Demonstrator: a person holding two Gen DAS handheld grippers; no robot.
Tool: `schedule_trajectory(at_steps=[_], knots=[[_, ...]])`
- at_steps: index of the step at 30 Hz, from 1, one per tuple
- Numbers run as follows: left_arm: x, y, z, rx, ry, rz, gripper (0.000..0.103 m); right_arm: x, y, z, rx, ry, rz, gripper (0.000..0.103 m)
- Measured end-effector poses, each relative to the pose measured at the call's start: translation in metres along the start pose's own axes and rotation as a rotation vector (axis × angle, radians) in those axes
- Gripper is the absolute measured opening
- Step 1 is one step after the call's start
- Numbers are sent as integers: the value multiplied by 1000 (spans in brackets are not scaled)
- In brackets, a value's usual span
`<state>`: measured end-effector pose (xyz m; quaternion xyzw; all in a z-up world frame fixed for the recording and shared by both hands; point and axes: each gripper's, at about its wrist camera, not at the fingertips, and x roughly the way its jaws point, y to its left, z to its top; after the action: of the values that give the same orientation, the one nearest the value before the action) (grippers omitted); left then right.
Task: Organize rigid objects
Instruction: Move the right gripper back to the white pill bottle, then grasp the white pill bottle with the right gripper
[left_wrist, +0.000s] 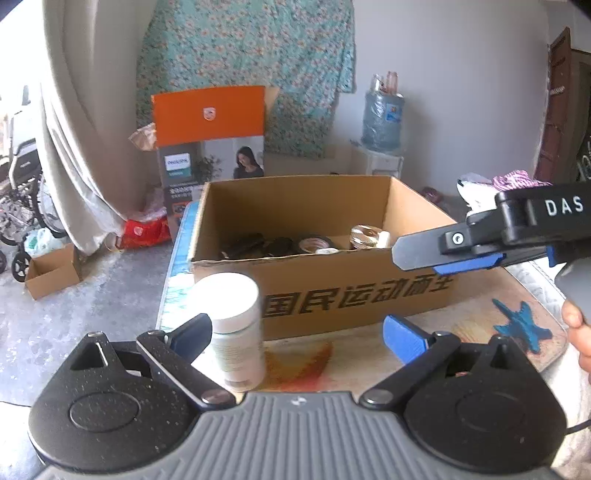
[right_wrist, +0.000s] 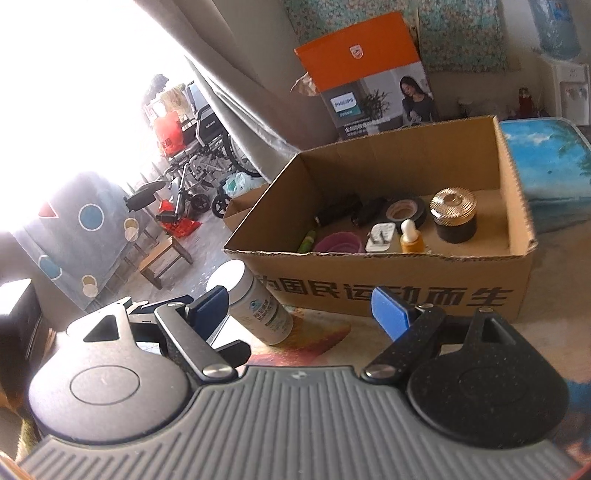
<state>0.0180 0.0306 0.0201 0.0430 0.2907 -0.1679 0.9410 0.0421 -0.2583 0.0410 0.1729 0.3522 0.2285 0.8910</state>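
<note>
Left tongs (left_wrist: 299, 332) gaping | white bottle (left_wrist: 236, 328) touching left finger

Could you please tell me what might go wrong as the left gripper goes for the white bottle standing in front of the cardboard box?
1. The left gripper is open, and the white bottle sits against its left finger rather than centred, so closing may nudge and topple the tall bottle.
2. The bottle stands near the table edge; a tip leftward could drop it to the floor.
3. The right gripper hangs over the cardboard box, so lifting the bottle in might cause a collision.
</note>
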Motion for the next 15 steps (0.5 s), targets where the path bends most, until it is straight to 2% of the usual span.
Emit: schedule_trajectory(at_steps=[10, 15], knots=[[42, 22, -7, -11, 35, 111, 97, 52, 15, 8, 29, 85, 79, 85], [62, 32, -9, -38, 54, 103, 86, 84, 25, 14, 48, 110, 108, 83]])
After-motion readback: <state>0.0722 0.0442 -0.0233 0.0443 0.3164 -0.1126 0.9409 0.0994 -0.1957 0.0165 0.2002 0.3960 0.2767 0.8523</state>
